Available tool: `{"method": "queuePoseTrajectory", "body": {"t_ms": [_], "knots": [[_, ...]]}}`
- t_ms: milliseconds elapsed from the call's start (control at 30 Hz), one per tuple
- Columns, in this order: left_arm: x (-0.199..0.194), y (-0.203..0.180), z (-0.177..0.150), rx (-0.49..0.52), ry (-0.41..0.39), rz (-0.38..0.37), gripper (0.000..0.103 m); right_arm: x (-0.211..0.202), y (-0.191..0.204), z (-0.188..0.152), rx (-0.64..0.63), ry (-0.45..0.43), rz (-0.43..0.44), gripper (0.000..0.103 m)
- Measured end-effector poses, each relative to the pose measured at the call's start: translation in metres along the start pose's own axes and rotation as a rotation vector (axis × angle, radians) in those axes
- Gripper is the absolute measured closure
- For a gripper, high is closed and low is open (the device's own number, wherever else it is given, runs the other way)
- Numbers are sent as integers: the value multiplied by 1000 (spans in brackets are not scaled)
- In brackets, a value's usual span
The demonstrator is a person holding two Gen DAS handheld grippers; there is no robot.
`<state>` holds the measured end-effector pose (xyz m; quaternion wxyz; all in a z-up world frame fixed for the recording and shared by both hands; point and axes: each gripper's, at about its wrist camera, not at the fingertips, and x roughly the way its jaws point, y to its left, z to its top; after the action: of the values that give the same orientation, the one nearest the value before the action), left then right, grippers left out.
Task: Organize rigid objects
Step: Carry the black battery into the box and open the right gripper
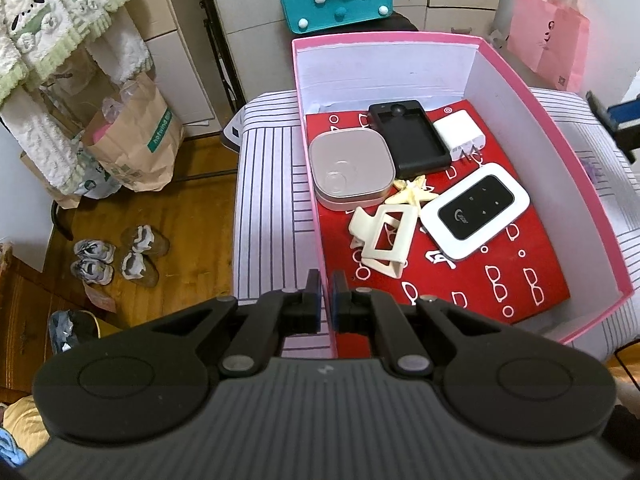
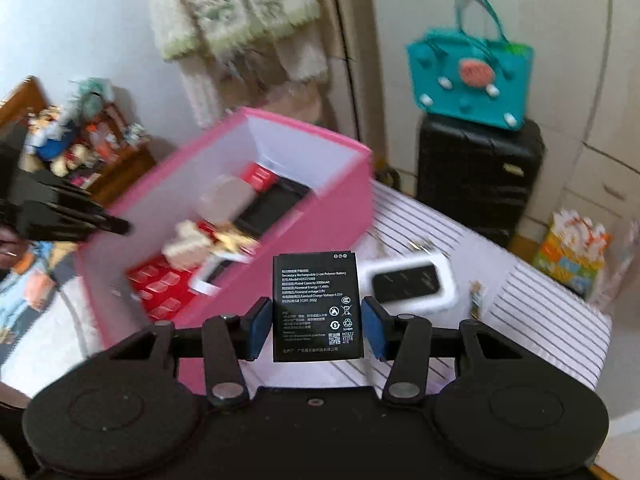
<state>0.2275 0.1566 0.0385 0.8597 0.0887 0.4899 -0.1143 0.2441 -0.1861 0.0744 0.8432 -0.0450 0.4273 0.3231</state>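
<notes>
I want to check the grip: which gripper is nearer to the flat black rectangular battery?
Right. The right gripper holds the flat black rectangular battery between its blue pads. The left gripper is shut on the near wall of the pink cardboard box, away from it.

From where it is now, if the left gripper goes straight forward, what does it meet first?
Probably the cream hair claw clip lying in the pink box. The left gripper, shut on the box's left wall, points toward it, though depth is unclear.

A teal felt handbag (image 2: 472,76) rests on a black suitcase (image 2: 478,180), a pink shopping bag (image 1: 548,44) hangs at the wall, and brown paper bags (image 1: 136,148) and small shoes (image 1: 116,256) stand on the wooden floor (image 1: 192,232).
</notes>
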Motion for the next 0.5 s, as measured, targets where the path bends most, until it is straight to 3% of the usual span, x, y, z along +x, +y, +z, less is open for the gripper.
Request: {"method": "queuePoseTrajectory", "body": {"t_ms": [267, 500], "knots": [[-1, 5, -1, 5, -11, -34, 98, 15, 52, 28, -99, 7, 119, 49], [-2, 9, -5, 2, -34, -56, 97, 51, 85, 42, -149, 71, 215, 49]]}}
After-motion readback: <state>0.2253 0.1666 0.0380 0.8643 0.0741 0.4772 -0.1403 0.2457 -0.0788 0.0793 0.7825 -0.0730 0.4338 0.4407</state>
